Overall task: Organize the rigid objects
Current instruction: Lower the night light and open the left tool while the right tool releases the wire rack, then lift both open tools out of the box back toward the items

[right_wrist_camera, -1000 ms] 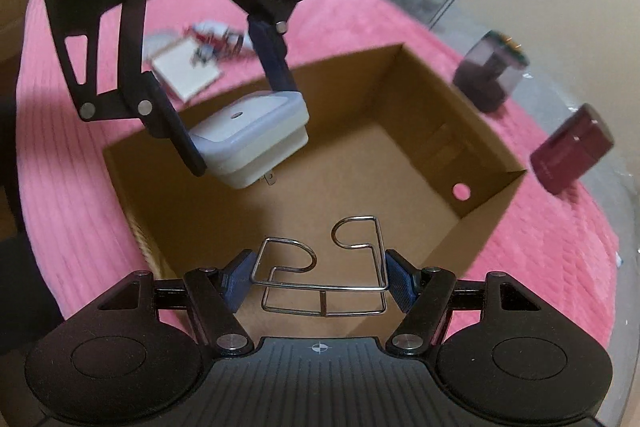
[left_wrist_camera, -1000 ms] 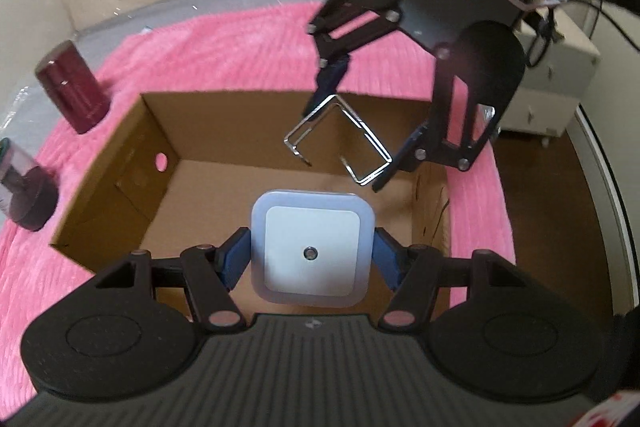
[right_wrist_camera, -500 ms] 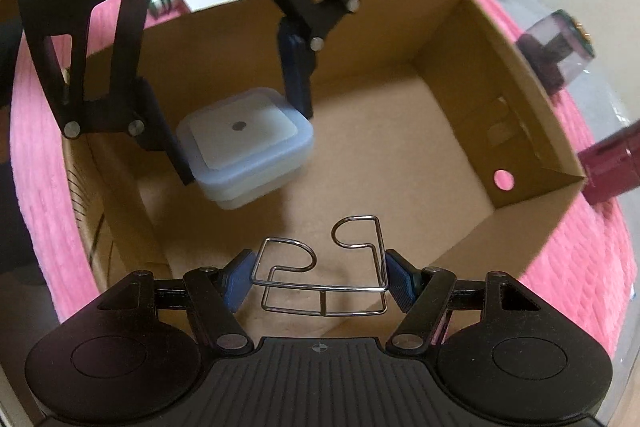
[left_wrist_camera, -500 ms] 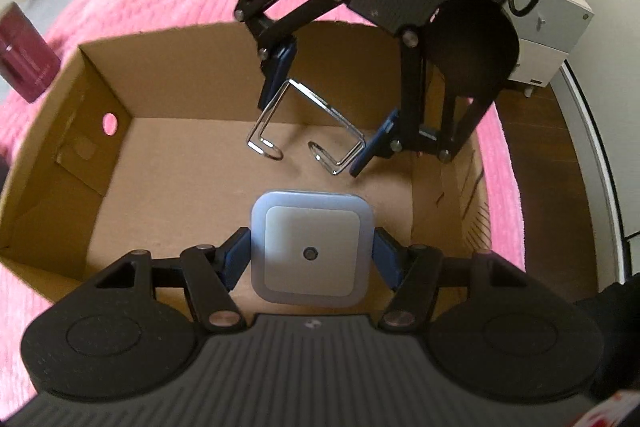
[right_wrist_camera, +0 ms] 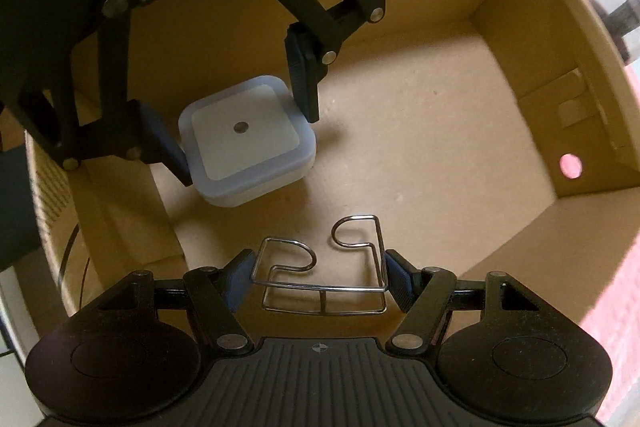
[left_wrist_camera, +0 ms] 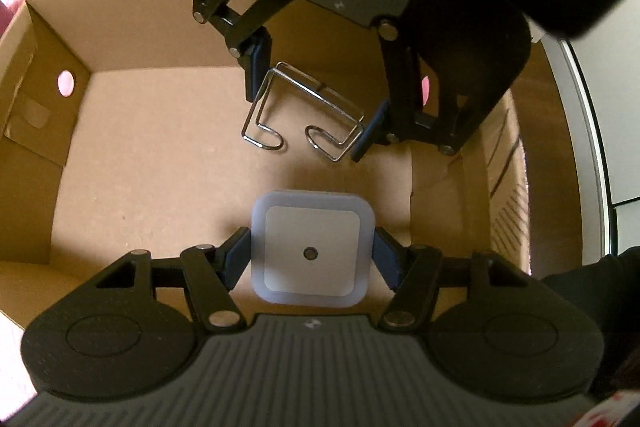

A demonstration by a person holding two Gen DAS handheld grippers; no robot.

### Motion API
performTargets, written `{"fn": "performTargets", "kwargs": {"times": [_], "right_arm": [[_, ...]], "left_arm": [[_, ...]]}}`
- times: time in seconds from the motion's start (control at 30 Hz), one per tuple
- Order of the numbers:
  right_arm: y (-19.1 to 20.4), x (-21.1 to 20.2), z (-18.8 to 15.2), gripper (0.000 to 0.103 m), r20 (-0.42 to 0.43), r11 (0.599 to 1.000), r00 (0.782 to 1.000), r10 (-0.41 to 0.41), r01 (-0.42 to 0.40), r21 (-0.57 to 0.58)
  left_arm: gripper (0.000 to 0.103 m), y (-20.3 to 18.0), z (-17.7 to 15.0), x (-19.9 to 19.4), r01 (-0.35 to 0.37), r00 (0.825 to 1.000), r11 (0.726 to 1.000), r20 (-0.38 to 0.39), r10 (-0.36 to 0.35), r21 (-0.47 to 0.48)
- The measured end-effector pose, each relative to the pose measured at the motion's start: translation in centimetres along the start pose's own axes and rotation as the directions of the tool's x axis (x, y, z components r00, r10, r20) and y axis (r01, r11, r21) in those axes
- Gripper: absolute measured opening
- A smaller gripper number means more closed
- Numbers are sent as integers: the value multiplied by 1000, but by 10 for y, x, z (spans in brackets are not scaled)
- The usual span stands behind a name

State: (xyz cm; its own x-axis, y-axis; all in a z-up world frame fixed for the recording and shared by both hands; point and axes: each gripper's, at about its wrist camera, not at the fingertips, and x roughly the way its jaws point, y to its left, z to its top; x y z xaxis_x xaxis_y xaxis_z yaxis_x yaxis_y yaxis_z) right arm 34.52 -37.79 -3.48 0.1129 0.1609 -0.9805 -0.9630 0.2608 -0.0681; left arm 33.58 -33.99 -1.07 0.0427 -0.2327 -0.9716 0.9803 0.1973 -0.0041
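My left gripper (left_wrist_camera: pixel 312 253) is shut on a white square night light (left_wrist_camera: pixel 311 253), its face with a small dark sensor turned up to the camera. It hangs low inside an open cardboard box (left_wrist_camera: pixel 132 155). My right gripper (right_wrist_camera: pixel 319 267) is shut on a bent silver wire rack (right_wrist_camera: pixel 320 273), also down inside the box (right_wrist_camera: pixel 460 155). Both point almost straight down and face each other. In the left wrist view the right gripper (left_wrist_camera: pixel 308 111) holds the wire rack (left_wrist_camera: pixel 300 115) just beyond the night light. In the right wrist view the left gripper (right_wrist_camera: pixel 244 135) grips the night light (right_wrist_camera: pixel 244 139) close above the box floor.
The box walls surround both grippers; a side wall has a round finger hole (right_wrist_camera: pixel 571 166). Pink ribbed cloth (right_wrist_camera: pixel 624 267) lies under the box. A dark translucent container (right_wrist_camera: pixel 616 11) stands outside the box. A dark sleeve (left_wrist_camera: pixel 592 283) shows at the right edge.
Both grippers tipped further downward and sank into the box with their objects still held. The box interior now fills both views; the maroon jar and most of the pink cloth slid out of sight.
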Motion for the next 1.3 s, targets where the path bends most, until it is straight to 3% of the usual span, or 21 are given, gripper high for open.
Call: {"fn": "performTargets", "kwargs": {"times": [0.23,0.73,0.9,1.1,1.3], "right_arm": [[-9,14,1,66,-3,1000,1000,23,-23,22],[-7,9,-2,66,-12,1000,1000,-17,17,21],[-1,4,-5,73,2,999,999,-52,52,11],[4,-14,-7,75,29,996,996,-86,86,15],[12,-48,-8,76,89,987,984,-156,152,48]], "left_arm": [[61,5,2,10,23,1000,999,-4,-23,-28],[62,-2,6,13,-10,1000,1000,-22,10,-19],[63,-4,4,11,-20,1000,1000,-15,20,-23],[64,-3,-2,-5,-38,999,998,33,40,-42],[66,-14,-9,-43,-86,985,994,145,95,-62]]}}
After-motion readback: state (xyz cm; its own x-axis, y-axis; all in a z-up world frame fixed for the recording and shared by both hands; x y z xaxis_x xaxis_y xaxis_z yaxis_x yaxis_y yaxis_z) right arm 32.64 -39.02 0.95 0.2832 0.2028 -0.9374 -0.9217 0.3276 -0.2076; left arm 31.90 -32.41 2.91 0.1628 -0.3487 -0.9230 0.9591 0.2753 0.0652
